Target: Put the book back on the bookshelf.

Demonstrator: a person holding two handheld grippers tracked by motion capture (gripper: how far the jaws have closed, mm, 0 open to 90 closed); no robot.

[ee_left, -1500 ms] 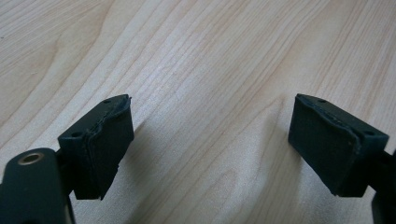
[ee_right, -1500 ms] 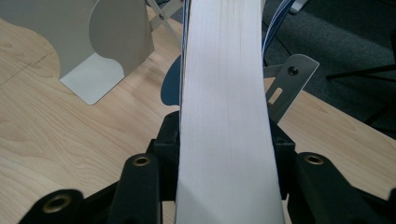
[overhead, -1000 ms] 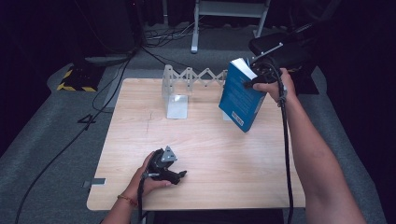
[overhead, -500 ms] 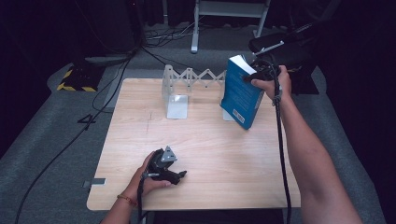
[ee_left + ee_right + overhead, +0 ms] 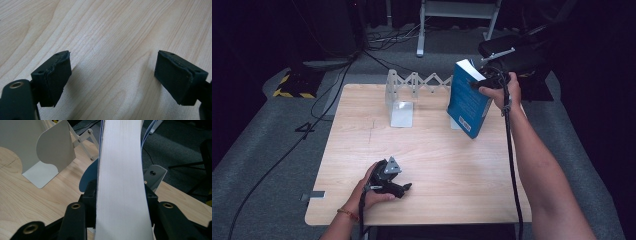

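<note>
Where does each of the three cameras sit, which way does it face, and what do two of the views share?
High view: above the person's side, facing forward and down on the table; both forearms, left claw, right claw.
Left gripper view: on the left claw, facing bare tabletop; open jaws.
Right gripper view: on the right claw, facing the book; jaws clamping it.
Shared: high and right gripper views show the book and white bookend rack.

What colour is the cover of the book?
Blue, with some white print. The book shows it best in the high view.
</note>
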